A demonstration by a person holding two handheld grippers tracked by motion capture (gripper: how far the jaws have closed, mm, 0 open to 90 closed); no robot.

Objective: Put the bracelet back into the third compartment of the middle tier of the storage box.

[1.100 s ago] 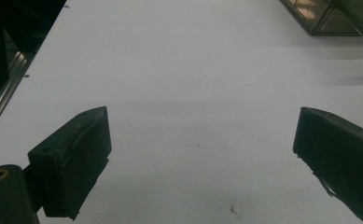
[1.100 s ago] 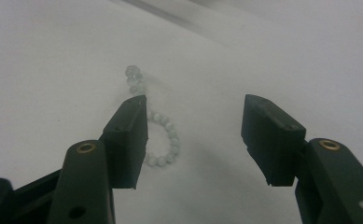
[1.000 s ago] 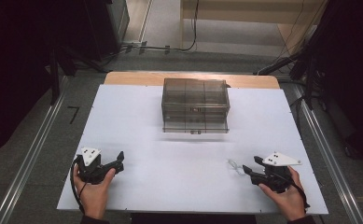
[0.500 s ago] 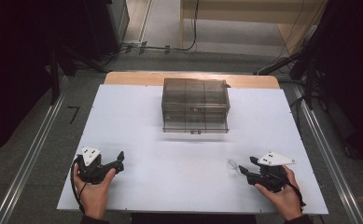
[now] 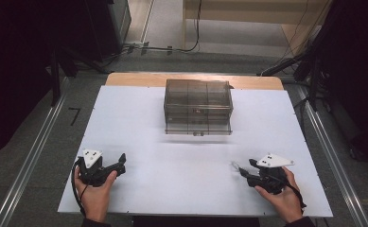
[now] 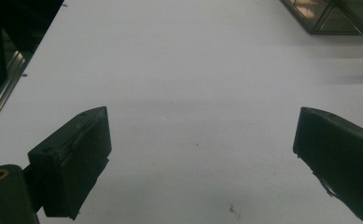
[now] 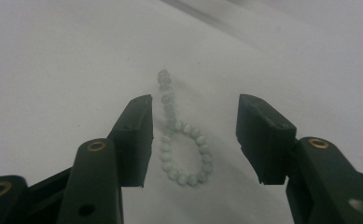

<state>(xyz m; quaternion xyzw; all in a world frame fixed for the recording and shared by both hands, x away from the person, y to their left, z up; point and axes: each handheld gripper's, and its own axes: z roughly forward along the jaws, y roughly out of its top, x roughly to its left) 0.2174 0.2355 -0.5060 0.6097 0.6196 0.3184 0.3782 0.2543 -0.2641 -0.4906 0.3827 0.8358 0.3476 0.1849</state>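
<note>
While both black tongs gape, the right tongs [image 7: 193, 135] straddle a pale, glossy bead bracelet [image 7: 184, 151].

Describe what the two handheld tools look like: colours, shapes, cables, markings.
Both the left tool and the right tool are black, each with two blocky flat-faced jaws, brass-coloured rivets at the joints and a pale three-cornered plate with dark dots on top. A black cable trails from the left one.

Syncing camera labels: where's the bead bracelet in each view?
High view: bead bracelet lies lower right on the table, just ahead of the right gripper.
Right gripper view: centre, between the open jaws.
Left gripper view: not in it.
Shared landmark: the white tabletop.
</note>
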